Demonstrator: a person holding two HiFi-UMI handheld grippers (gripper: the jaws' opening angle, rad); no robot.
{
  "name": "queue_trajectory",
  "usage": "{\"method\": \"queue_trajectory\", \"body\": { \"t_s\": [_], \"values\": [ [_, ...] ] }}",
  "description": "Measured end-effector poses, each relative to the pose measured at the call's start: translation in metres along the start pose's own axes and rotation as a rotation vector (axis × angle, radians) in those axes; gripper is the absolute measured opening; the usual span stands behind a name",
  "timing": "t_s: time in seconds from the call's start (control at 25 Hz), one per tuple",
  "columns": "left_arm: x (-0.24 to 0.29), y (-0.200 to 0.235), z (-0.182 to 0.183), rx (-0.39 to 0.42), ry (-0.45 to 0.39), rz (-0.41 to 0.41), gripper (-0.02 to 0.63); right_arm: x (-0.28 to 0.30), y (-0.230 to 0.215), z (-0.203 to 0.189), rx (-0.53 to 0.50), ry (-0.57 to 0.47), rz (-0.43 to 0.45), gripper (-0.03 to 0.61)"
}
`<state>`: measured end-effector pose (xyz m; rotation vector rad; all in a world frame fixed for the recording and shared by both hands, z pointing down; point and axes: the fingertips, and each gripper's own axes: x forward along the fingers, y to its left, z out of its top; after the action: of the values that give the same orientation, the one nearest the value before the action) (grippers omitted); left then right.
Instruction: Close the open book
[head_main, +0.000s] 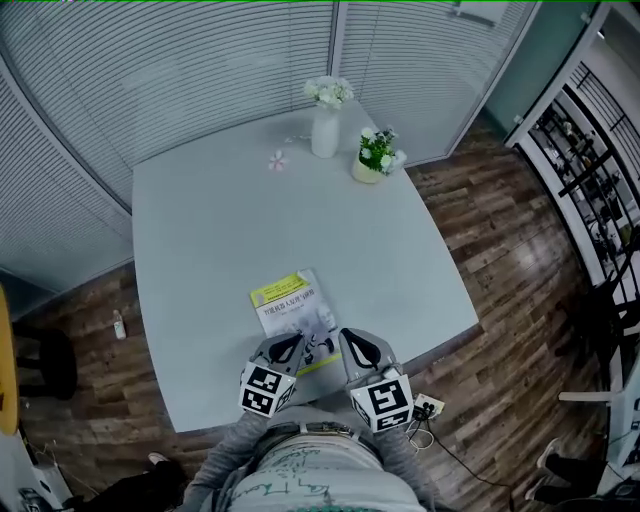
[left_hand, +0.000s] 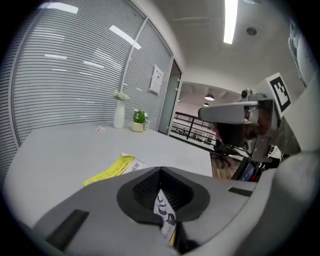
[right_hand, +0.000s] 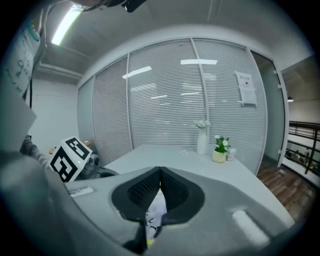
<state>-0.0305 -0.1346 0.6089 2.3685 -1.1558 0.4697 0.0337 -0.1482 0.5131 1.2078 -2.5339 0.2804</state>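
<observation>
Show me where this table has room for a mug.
Bare: the wide middle of the table between book and vase, plus both side strips. Crowded: the far edge around vase, potted plant and loose flower; the near edge at the book.

Bare table (head_main: 215, 215) between book (head_main: 287, 297) and far vase (head_main: 325, 133), pot (head_main: 367, 171)

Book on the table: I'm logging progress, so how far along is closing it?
Done, it seems: the book lies flat on the table, cover up, as one closed block. In hand: nothing; the left gripper and right gripper hover over its near edge, jaws together. Remaining: probably only drawing the grippers away.
</observation>
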Motion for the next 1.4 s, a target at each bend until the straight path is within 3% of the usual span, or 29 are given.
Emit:
{"method": "queue_trajectory", "body": {
  "t_s": [0.4,0.72,1.08,1.4],
  "values": [
    [-0.067,-0.002,0.066,0.036,-0.237,0.061,-0.002,0.020,0.058,0.031,-0.044,-0.086,0.149,0.002],
    [-0.108,-0.004,0.116,0.055,-0.387,0.134,-0.002,0.020,0.085,0.076,-0.089,-0.182,0.214,0.002],
    [-0.125,-0.001,0.140,0.121,-0.463,0.205,-0.002,0.019,0.095,0.097,-0.136,-0.216,0.236,0.002],
    [-0.122,0.001,0.141,0.129,-0.457,0.210,-0.002,0.021,0.099,0.100,-0.128,-0.202,0.247,0.002]
  ]
}}
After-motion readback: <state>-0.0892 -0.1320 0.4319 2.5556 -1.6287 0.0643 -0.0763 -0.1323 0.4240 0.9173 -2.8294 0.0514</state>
